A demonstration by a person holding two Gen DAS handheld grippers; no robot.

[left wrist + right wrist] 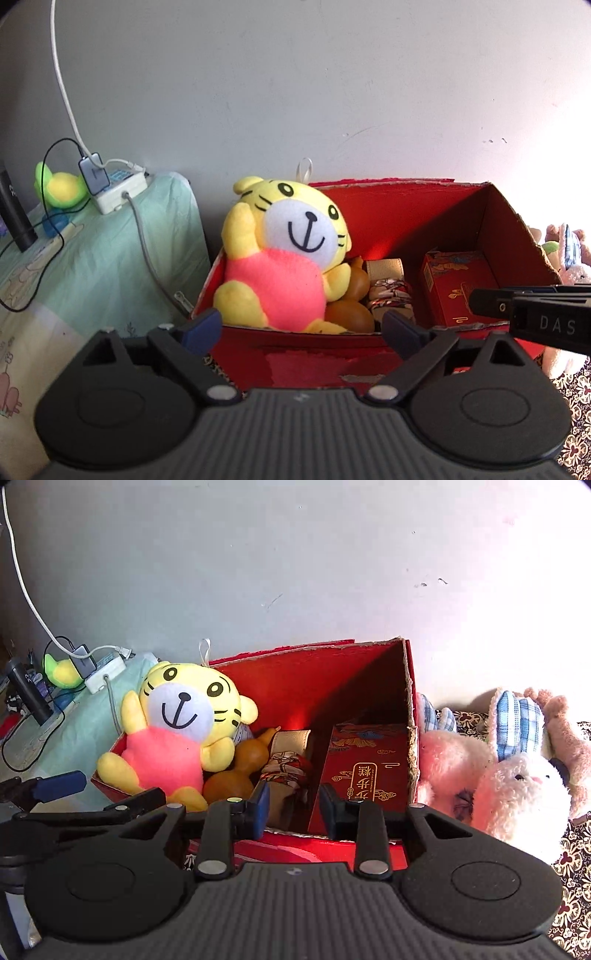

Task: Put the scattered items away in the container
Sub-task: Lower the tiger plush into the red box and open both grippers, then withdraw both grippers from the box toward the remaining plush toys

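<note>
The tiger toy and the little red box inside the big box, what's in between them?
In both views, between the tiger toy and little red box sit a brown gourd and a patterned cloth roll.

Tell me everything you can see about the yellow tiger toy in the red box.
The tiger toy is soft plush: yellow head and limbs, white muzzle with a stitched black smile, black whisker stripes, a pink body, and a white loop on its head. It sits upright at the left end of the red box, head above the rim, leaning against a brown gourd. Neither hand-held gripper touches it.
</note>
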